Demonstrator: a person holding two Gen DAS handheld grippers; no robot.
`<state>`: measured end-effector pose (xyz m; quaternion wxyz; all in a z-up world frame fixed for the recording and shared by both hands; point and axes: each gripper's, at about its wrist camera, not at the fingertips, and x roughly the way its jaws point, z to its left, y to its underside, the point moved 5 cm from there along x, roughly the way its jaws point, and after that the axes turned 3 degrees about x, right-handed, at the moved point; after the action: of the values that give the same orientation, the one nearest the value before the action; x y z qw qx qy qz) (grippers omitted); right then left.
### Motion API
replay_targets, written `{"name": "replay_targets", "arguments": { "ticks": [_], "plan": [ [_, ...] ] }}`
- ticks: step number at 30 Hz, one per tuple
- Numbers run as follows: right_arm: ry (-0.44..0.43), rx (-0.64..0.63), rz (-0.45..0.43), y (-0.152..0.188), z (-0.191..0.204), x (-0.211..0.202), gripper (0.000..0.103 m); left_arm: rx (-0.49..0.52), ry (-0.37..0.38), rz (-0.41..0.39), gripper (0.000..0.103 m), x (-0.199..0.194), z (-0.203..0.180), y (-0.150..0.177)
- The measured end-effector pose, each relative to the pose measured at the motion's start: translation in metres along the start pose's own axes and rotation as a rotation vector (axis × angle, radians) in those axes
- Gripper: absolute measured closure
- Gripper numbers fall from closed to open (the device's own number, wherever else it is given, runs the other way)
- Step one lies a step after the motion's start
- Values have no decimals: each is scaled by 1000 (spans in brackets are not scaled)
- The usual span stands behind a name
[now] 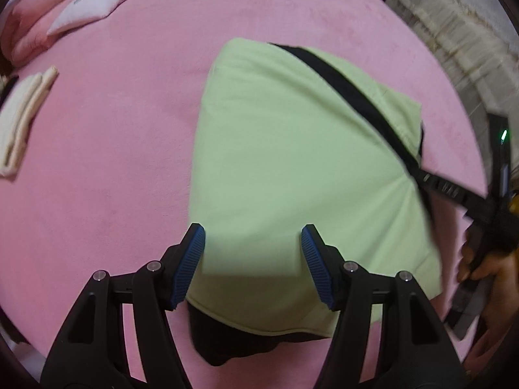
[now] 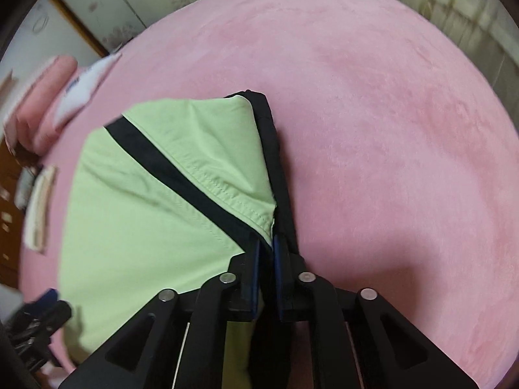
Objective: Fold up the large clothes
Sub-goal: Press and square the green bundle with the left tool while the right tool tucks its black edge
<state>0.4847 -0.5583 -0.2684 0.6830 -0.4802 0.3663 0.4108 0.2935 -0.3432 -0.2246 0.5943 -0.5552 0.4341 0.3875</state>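
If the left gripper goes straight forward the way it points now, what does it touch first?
Most likely the light green garment: the left gripper has its jaws open above the cloth, which fills the line ahead. The pink blanket comes only beyond it. Depth is unclear, so the contact point is uncertain.

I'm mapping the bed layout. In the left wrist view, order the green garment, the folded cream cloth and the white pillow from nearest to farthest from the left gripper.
1. Green garment: directly under the open left gripper.
2. Folded cream cloth: far left edge of the bed.
3. White pillow: upper left, at the bed's far end.
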Motion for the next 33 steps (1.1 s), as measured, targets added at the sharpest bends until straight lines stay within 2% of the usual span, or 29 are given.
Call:
{"name": "replay_targets", "arguments": {
  "ticks": [3,4,5,7,9,10,11,13,14,15,19,20,23,25,27,29,32,33],
  "plan": [
    [8,39,-2,-5,-1,-21,90,6,12,3,44,-5,5,-1],
    [2,40,-15,-5,10,-24,90,5,23,-4,44,-8,7,-1],
    [-6,34,-32,-17,8,-43,88,8,35,-8,44,-11,9,-3],
    [-16,-16,-119,-20,20,-76,81,11,47,-5,44,-11,14,-4],
    [-47,-71,-218,-24,35,-109,54,11,72,17,44,-7,19,-3],
    [-103,-92,-247,-23,45,-122,51,12,83,33,44,-6,19,-2],
    [-177,-98,-232,-24,54,-126,51,14,97,52,45,-2,20,-1],
    [-296,-81,-129,-16,69,-112,59,35,76,56,51,3,19,6],
    [-321,-69,-73,-9,72,-103,81,58,53,46,54,4,17,9],
    [-325,-60,-30,-2,74,-95,95,85,36,45,54,6,14,15],
    [-277,-28,139,36,66,-53,102,121,8,45,56,11,6,37],
    [-246,-39,144,42,61,-49,102,133,14,50,58,12,5,41],
    [-158,-67,67,40,43,-56,103,192,11,51,61,13,0,51],
    [-72,-35,23,35,23,-64,103,222,5,42,62,13,0,54],
    [-44,8,33,36,6,-68,103,224,-7,42,66,13,2,54],
    [15,13,36,36,2,-78,103,230,-33,47,84,9,4,53],
    [25,-30,10,44,-9,-104,103,235,4,30,100,-11,5,48],
    [-5,-65,-22,45,-2,-118,103,240,2,22,100,-18,8,45]
  ]
}}
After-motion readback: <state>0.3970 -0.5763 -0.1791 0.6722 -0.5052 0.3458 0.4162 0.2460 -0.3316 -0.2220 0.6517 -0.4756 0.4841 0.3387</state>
